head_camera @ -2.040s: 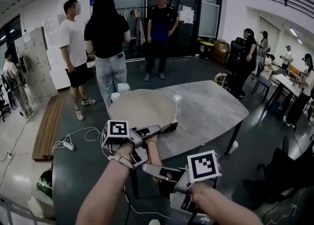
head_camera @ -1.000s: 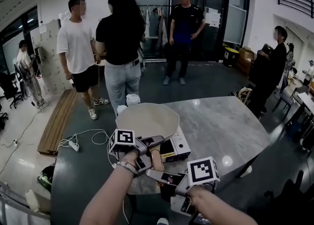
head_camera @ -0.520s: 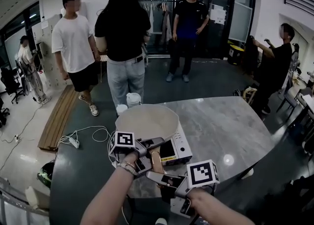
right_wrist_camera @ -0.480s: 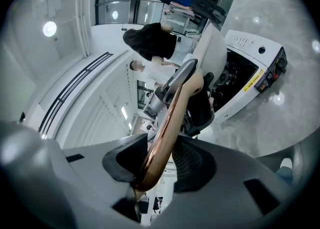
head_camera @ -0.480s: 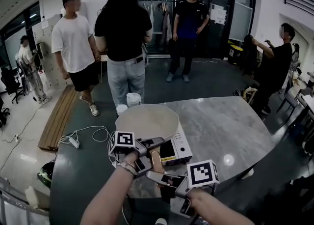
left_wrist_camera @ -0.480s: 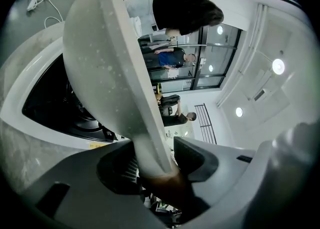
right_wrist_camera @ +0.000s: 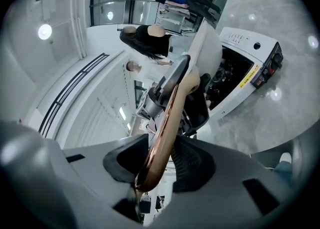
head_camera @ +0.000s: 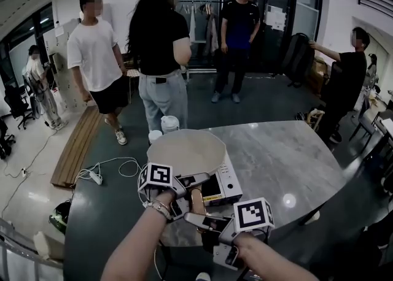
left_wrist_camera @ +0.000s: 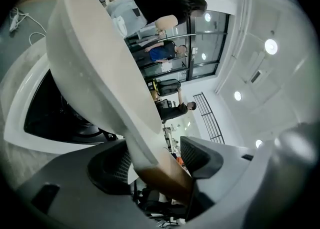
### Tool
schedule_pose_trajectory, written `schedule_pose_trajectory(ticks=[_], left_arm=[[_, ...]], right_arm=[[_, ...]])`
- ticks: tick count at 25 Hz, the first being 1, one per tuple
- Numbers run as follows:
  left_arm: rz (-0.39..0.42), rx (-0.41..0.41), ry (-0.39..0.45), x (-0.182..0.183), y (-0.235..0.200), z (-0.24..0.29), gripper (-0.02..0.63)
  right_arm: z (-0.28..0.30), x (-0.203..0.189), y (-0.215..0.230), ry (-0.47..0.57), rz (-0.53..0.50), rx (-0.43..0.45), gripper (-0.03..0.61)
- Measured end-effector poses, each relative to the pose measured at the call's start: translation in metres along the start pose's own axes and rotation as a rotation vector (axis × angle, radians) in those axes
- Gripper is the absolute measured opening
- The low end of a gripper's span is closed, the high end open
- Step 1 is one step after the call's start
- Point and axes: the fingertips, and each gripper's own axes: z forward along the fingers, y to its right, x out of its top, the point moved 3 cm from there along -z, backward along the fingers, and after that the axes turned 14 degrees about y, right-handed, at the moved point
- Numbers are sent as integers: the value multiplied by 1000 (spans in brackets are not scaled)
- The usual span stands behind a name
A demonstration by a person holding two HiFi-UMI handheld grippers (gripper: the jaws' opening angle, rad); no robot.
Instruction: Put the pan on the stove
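**A:** Pan position?

**B:** Pan sits on the white stove, at the near left of the grey table. Handle points back toward the wearer.

**A:** Left gripper?

**B:** Left gripper is at the handle's root. Its fingers have just been opening. They stand apart with the handle between them, not pinched.

**A:** Right gripper?

**B:** Right gripper is at the copper-coloured handle end, fingers clamped on it from both sides.

**A:** Surroundings?

**B:** People stand beyond the table. White cable on the floor, left.
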Motion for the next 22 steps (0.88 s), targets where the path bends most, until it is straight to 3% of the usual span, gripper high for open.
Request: schedule_pose_trajectory(ticks=[3,14,22], left_arm=[[9,14,-2,-1,-1,-8,321],[3,61,40,-9,-10,-38,322],[56,120,70,-13,-17,-52,320]], right_arm=[[-2,-1,0,-1,6,-13,152],[-2,-10,15,-1,5,-53,141],[-3,-17,32,-10,-5,-93,130]])
